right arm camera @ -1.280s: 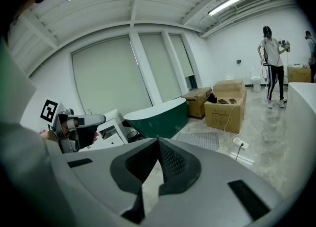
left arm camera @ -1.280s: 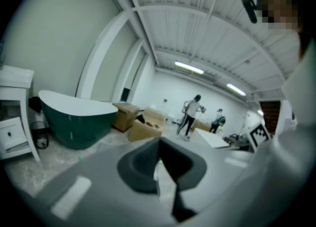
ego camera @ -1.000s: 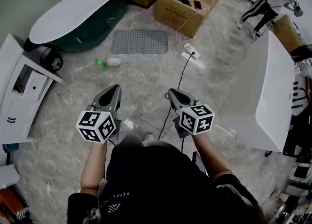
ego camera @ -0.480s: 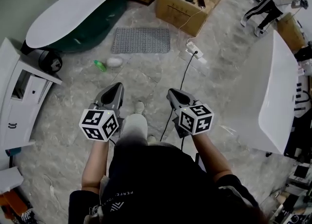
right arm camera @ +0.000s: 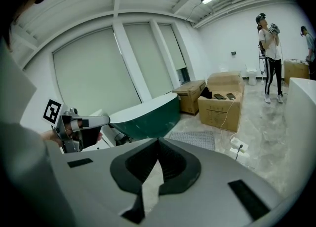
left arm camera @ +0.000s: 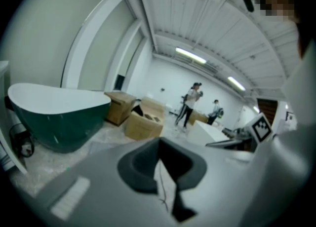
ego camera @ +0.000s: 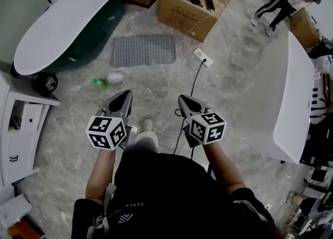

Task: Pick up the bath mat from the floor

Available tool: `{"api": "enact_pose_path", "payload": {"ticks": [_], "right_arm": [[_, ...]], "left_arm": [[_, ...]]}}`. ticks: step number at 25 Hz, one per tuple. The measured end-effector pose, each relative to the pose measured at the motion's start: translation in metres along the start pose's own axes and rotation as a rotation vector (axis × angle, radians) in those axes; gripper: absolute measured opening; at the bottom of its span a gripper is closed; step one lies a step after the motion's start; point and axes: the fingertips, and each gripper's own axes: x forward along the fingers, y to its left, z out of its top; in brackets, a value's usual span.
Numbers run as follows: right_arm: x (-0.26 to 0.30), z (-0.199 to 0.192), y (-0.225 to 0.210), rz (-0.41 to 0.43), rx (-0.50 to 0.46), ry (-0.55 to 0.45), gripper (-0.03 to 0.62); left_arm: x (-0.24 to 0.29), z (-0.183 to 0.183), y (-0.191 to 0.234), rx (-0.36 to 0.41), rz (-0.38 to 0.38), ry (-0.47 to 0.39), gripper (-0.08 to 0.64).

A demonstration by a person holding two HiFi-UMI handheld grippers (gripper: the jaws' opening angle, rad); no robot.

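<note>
The bath mat [ego camera: 143, 50] lies well ahead on the floor [ego camera: 234, 71], long side crosswise, nearer the left tongs [ego camera: 125, 95] than the right tongs [ego camera: 182, 99]; both closed, empty.

Bare floor [ego camera: 156, 84] lies open from the left claw [ego camera: 125, 95] and right claw [ego camera: 182, 100] up to the bath mat [ego camera: 143, 50]. A black cable [ego camera: 193, 84] runs along the right of that lane. A green bottle [ego camera: 99, 83] and a white lump [ego camera: 115, 77] lie to its left. The green bathtub [ego camera: 67, 22] crowds the mat's left, and a cardboard box [ego camera: 190, 4] crowds its far right corner.
</note>
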Motion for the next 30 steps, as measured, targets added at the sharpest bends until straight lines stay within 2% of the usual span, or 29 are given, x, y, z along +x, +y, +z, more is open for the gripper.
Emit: {"api": "enact_pose_path", "payload": {"ticks": [3,8,11,17,21,26,30], "right_arm": [[0.025,0.016,-0.010,-0.011,0.013,0.015,-0.002],[0.070,0.035,-0.024,-0.035,0.035,0.036,-0.002],[0.093,0.044,-0.030,-0.051,0.040,0.045,-0.002],[0.118,0.060,-0.053,-0.084,0.039,0.050,-0.002],[0.137,0.076,-0.078,-0.101,0.041,0.049,-0.002],[0.168,0.102,-0.117,-0.090,0.037,0.055,-0.002],[0.193,0.126,-0.151,-0.067,0.008,0.073,-0.002]], "left_arm": [[0.025,0.013,0.017,0.013,-0.019,0.023,0.006],[0.058,0.029,0.041,0.028,-0.096,0.046,0.006],[0.075,0.032,0.058,0.021,-0.108,0.070,0.006],[0.113,0.038,0.078,0.041,-0.073,0.097,0.006],[0.137,0.052,0.091,0.036,-0.032,0.073,0.006],[0.174,0.068,0.108,0.039,0.034,0.051,0.006],[0.208,0.078,0.111,-0.004,0.065,0.050,0.006]]}}
